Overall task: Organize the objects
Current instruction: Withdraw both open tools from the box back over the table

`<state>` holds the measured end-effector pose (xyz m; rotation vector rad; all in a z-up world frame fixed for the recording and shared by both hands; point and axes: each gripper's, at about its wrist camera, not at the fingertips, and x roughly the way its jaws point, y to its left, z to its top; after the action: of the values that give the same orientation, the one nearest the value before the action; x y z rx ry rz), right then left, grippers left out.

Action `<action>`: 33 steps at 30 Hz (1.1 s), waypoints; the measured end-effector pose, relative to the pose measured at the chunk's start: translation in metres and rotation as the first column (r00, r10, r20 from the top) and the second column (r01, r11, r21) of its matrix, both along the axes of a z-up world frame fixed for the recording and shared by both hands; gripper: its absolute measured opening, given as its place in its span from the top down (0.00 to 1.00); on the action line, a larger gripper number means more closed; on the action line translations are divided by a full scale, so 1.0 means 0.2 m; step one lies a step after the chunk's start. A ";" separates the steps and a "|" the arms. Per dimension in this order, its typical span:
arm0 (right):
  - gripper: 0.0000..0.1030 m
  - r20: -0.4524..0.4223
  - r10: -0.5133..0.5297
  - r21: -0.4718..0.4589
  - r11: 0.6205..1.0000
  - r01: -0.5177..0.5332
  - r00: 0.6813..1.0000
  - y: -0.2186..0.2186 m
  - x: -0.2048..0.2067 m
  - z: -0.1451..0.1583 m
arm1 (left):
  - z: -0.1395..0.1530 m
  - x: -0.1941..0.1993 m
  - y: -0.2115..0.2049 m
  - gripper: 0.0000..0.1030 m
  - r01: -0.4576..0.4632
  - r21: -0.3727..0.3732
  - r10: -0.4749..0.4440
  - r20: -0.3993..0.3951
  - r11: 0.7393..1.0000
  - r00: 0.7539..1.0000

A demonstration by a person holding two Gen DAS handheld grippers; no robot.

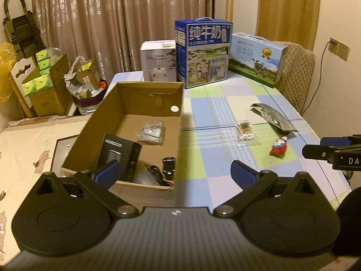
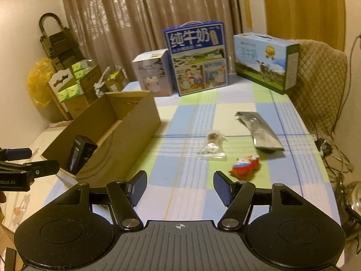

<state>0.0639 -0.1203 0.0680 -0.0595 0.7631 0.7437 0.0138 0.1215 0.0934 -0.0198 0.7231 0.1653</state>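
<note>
At far left of the left wrist view, stacked cartons of green tissue packs (image 1: 42,67) sit before a brown curtain (image 1: 112,22). Left of centre on the checked desk (image 1: 214,158) stands one open cardboard box (image 1: 126,113) holding a black box (image 1: 121,155), a clear packet (image 1: 151,132) and a small black item, hard to make out. Along the desk's far edge stand three cartons, the blue milk carton (image 1: 204,52) in the middle. At right lie three loose things: one cotton-swab bag (image 1: 246,132), one silver pouch (image 1: 274,117), one red toy (image 1: 278,149). The left gripper (image 1: 174,171) has its fingers wide apart, empty; the right gripper (image 2: 180,188), cut off at the left view's right edge, has its fingers apart, empty.
</note>
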 end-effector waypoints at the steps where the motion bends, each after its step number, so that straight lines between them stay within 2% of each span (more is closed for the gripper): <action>1: 0.39 -0.002 -0.007 0.000 1.000 0.007 1.000 -0.02 0.00 0.00 | 0.00 0.00 -0.02 0.01 0.004 -0.001 -0.004 -0.002 1.000 1.000; 17: 0.39 -0.037 -0.121 -0.019 0.993 0.120 0.992 -0.29 0.09 -0.07 | -0.11 0.11 -0.32 0.01 0.116 -0.026 -0.117 -0.039 0.993 0.992; 22: 0.39 -0.051 -0.150 -0.023 0.989 0.149 0.987 -0.35 0.11 -0.10 | -0.16 0.15 -0.38 0.01 0.121 -0.015 -0.122 -0.035 0.993 0.992; 33: 0.39 -0.066 -0.180 -0.014 0.984 0.179 0.981 -0.39 0.19 -0.15 | -0.25 0.25 -0.44 0.01 0.119 -0.044 -0.121 -0.042 0.992 0.992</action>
<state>0.1020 -0.1987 0.0381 0.0277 0.8240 0.5732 0.0634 0.0328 0.0433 -0.0120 0.7698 0.0362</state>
